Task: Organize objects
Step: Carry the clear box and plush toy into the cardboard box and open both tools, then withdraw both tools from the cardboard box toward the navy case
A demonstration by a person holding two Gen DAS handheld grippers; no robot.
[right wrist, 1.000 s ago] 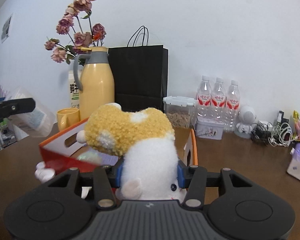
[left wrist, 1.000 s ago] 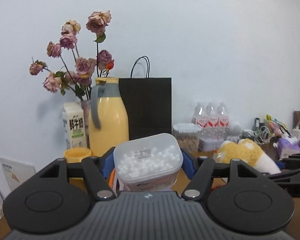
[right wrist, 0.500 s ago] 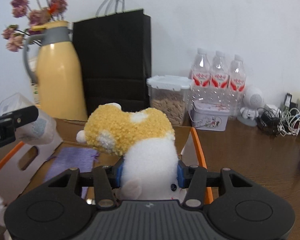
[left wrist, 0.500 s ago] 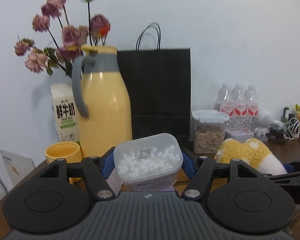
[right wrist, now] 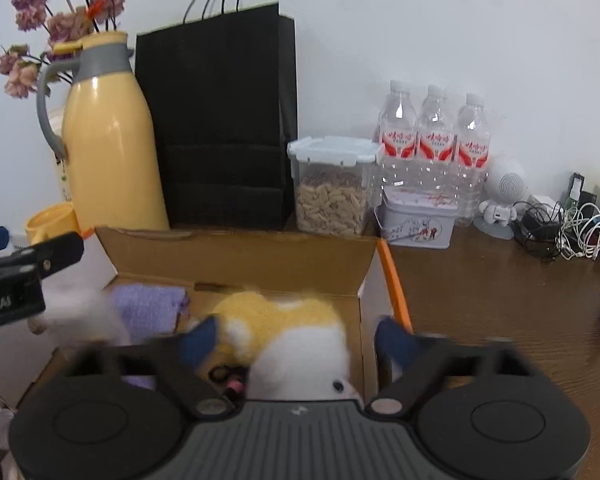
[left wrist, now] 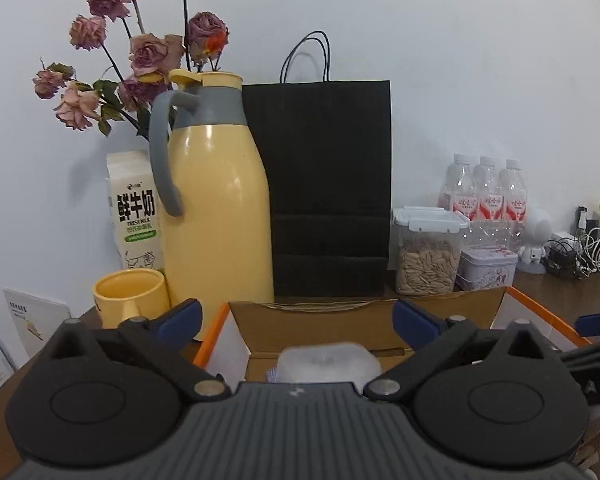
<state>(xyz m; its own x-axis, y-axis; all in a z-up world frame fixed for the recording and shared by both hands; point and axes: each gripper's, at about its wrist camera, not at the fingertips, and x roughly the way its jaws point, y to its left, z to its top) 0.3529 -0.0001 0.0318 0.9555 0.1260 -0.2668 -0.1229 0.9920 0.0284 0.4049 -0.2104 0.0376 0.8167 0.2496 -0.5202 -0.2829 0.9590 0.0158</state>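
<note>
Over an open cardboard box [left wrist: 324, 326] with orange edges, my left gripper [left wrist: 296, 318] is opening, its blue pads wide apart. The clear tub of white balls [left wrist: 330, 362] sits blurred below them, free of the pads, low in the box. My right gripper [right wrist: 298, 338] is opening too, over the same box [right wrist: 240, 256]. The yellow and white plush toy [right wrist: 276, 316] lies between its pads, touched by neither, beside a purple cloth [right wrist: 148, 308]. The left gripper's fingers [right wrist: 32, 258] enter the right wrist view from the left, above a white blur [right wrist: 80, 304].
Behind the box stand a yellow jug [left wrist: 216, 208], a black paper bag [left wrist: 324, 184], a yellow mug [left wrist: 128, 296], a milk carton [left wrist: 134, 208] and dried roses [left wrist: 148, 52]. To the right are a seed container [right wrist: 332, 188], a tin [right wrist: 418, 220], three water bottles [right wrist: 434, 136] and tangled cables [right wrist: 564, 232].
Both grippers have opened wide. The tub of white balls has left the left jaws and the plush toy the right jaws, and both have dropped into the box.
</note>
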